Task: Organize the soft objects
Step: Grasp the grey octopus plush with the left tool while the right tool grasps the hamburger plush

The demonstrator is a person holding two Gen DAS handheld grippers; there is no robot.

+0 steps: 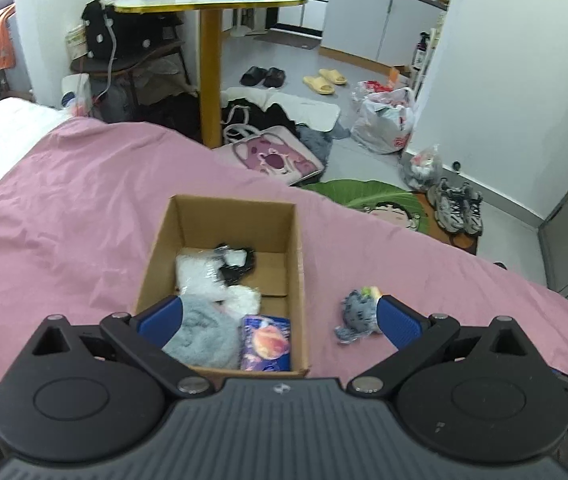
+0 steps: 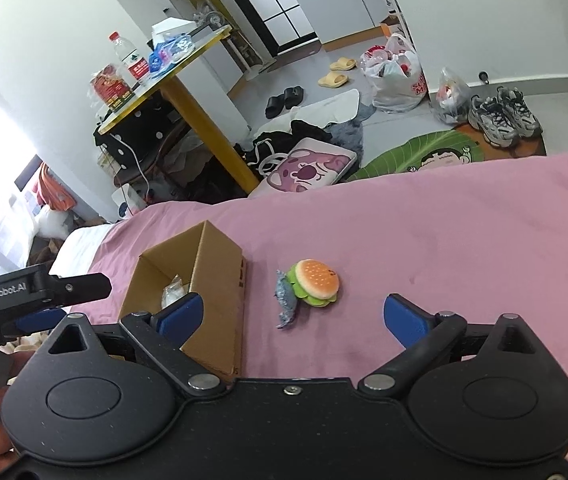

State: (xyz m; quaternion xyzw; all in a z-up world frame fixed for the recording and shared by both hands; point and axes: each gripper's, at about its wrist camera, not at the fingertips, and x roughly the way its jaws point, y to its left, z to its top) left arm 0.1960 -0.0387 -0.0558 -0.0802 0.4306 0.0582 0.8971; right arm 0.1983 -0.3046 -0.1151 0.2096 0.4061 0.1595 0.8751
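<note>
Your left gripper (image 1: 280,316) hangs with its blue fingers spread wide and nothing between them, the left finger (image 1: 162,316) over the near end of the cardboard box (image 1: 220,208). Your right gripper (image 2: 293,316) is just as wide apart and empty, its left finger (image 2: 182,316) in front of the box's near corner.

The box sits open-topped on the pink bedsheet (image 2: 463,240), its long axis running away from you in the left wrist view. Nearest you inside lie a grey fluffy cloth (image 1: 204,332) and a blue packet with an orange picture (image 1: 266,342), side by side; beyond them a white fluffy piece (image 1: 200,272) and a black-and-white item (image 1: 236,262) towards the far wall.

Just right of the box, apart from it, two soft things lie on the sheet — a small grey plush (image 2: 287,300) stretched lengthwise towards and away from you in the right wrist view, and a hamburger plush (image 2: 315,282) touching its far right side, bun tilted up towards your camera.

Past the bed's edge — a yellow-legged table (image 1: 210,72), slippers (image 1: 325,80) and sneakers (image 2: 503,116) on the floor.
</note>
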